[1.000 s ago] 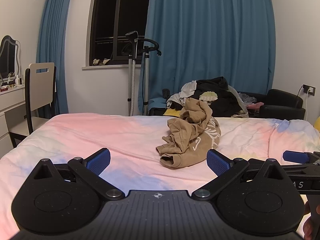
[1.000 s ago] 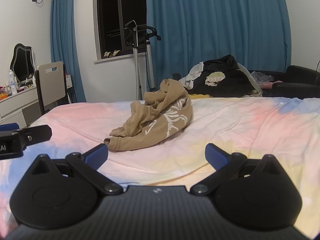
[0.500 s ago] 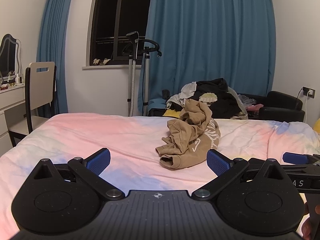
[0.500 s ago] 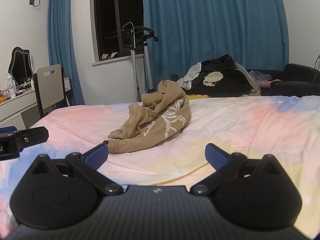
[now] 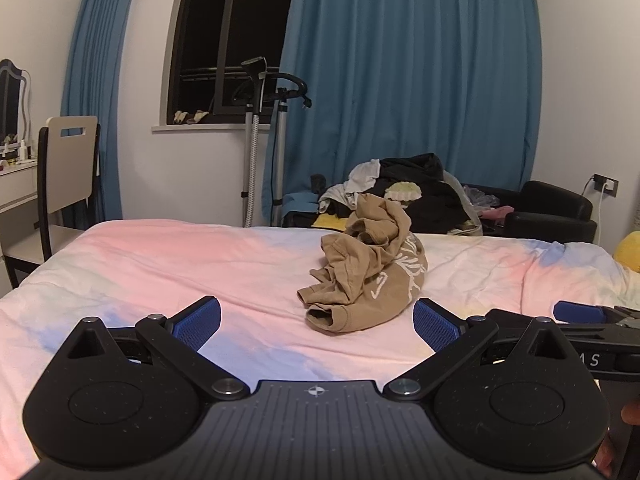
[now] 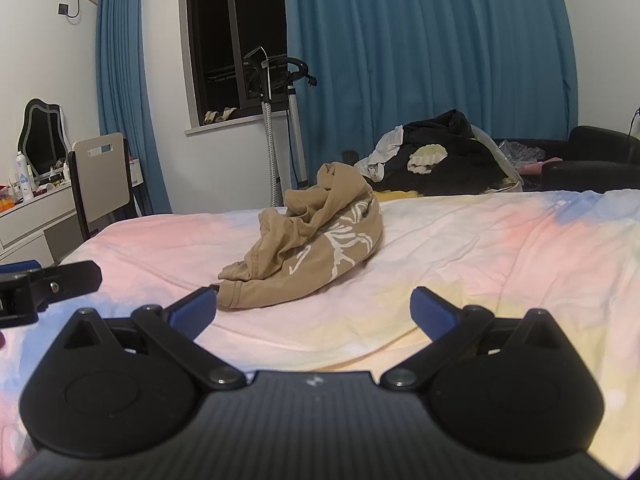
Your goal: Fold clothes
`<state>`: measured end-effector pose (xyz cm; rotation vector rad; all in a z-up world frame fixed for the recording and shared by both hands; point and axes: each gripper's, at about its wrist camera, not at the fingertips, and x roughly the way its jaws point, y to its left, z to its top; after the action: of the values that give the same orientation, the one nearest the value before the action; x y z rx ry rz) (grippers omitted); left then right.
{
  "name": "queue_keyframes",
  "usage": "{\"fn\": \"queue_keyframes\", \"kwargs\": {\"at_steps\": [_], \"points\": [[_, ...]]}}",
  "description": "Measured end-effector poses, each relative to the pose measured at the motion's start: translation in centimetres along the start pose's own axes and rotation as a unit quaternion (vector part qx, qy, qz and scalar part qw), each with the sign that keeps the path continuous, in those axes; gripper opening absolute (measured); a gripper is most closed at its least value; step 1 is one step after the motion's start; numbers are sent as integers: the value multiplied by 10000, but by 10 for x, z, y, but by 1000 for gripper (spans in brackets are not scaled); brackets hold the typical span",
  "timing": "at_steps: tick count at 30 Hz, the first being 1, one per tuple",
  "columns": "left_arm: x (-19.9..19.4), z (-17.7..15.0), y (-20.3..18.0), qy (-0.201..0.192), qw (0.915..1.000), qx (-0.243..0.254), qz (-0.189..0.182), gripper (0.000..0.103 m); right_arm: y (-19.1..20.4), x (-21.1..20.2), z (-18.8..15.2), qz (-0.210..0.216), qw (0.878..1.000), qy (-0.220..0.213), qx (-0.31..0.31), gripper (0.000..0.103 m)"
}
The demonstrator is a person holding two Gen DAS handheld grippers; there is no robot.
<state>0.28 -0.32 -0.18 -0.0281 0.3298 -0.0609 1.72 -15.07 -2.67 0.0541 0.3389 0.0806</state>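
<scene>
Both grippers gape, empty; crumpled tan shirt (image 5: 366,268) hides its print.

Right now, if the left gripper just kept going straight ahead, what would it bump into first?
Most likely the crumpled tan shirt: it lies on the bed just ahead of the open left gripper, slightly right of centre. Depth is hard to judge.

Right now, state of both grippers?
Left gripper: open, holding nothing.
Right gripper: open, holding nothing; tan shirt lies crumpled on the bed.

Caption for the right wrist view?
Open right gripper faces a crumpled tan shirt on a pastel bed, untouched.
</scene>
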Motion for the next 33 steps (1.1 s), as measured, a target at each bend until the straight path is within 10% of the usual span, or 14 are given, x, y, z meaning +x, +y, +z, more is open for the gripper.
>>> {"fn": "queue_keyframes", "kwargs": {"at_steps": [14, 18, 28, 33], "points": [[92, 21, -10, 792, 9932, 831, -186, 93, -17, 9, 1, -280, 9994, 173, 136, 103], [135, 28, -7, 1077, 9910, 346, -717, 90, -34, 15, 7, -328, 9980, 176, 511, 103], [238, 25, -22, 1553, 9868, 179, -423, 74, -60, 39, 5, -431, 9953, 223, 838, 103], [242, 37, -27, 1665, 9845, 94, -552, 17, -63, 51, 7, -42, 9980, 173, 612, 103]]}}
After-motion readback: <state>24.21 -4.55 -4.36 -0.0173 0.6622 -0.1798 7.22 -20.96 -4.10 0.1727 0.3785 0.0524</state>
